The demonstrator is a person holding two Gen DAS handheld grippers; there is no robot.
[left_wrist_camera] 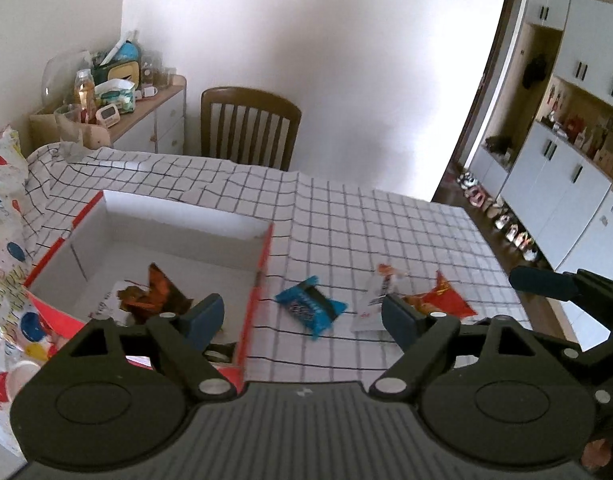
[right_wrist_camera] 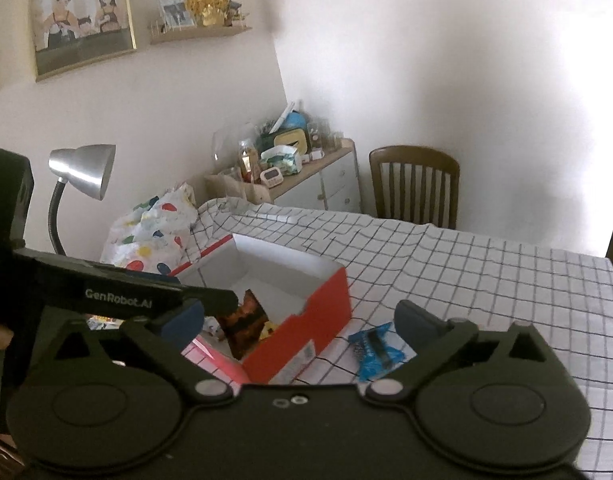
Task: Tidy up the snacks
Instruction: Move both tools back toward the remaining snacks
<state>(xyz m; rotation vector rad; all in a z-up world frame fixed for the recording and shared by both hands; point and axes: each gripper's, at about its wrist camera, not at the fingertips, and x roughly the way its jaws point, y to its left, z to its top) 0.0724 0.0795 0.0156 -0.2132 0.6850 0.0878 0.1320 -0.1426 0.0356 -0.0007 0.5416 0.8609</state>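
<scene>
The blue snack packet (left_wrist_camera: 310, 306) is seen on the checked counter (left_wrist_camera: 386, 232) just ahead of the left tool (left_wrist_camera: 302, 316), its long axis diagonal. Both tools (right tool (right_wrist_camera: 300, 322) too) are spread wide, holding nothing. The red box (left_wrist_camera: 262, 264) lies immediately left of the packet.

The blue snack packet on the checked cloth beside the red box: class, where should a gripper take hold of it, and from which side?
The blue snack packet lies flat and loose on the checked cloth, clear of the red box. Probably best: come down from above and pinch across its narrow middle, jaws closing on the two long edges. Its crimped ends are thin and floppy, so they would likely slip.
</scene>
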